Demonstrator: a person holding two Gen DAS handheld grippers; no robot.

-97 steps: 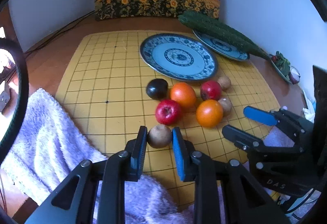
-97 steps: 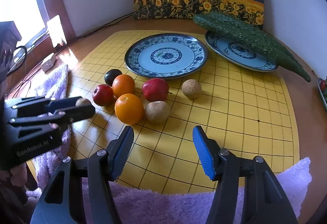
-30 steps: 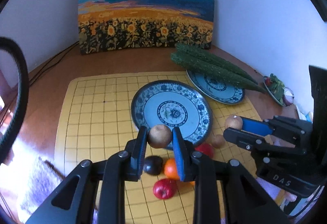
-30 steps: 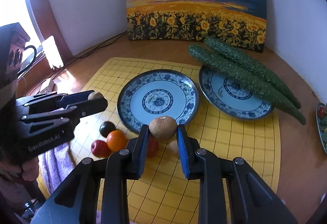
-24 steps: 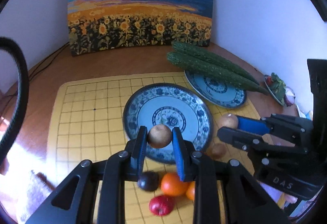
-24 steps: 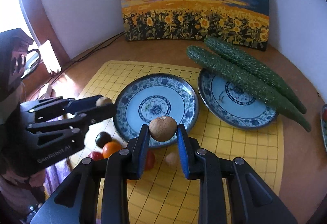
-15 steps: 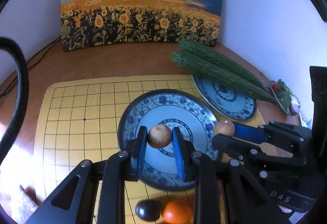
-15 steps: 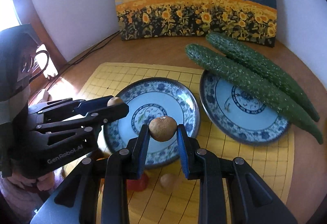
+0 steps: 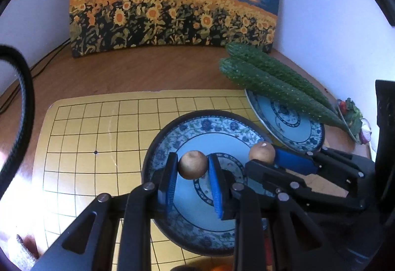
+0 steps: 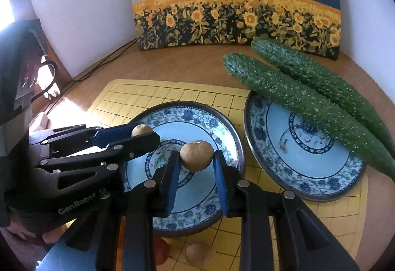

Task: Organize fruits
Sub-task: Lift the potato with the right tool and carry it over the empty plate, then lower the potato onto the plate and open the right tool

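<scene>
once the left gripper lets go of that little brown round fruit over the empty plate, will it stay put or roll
The brown fruit looks nearly spherical, so it will probably roll a little. The empty plate has a raised rim, which should likely stop it. Pinched only at its sides by the left gripper, it seems light and firm.

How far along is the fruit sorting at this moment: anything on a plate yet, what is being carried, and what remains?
Done: no fruit rests on the near plate yet; the far plate holds only two cucumbers. In hand: the left gripper and right gripper each hold a brown fruit over the near plate. Left: releasing both, then the loose brown fruit and a red one on the mat.
</scene>
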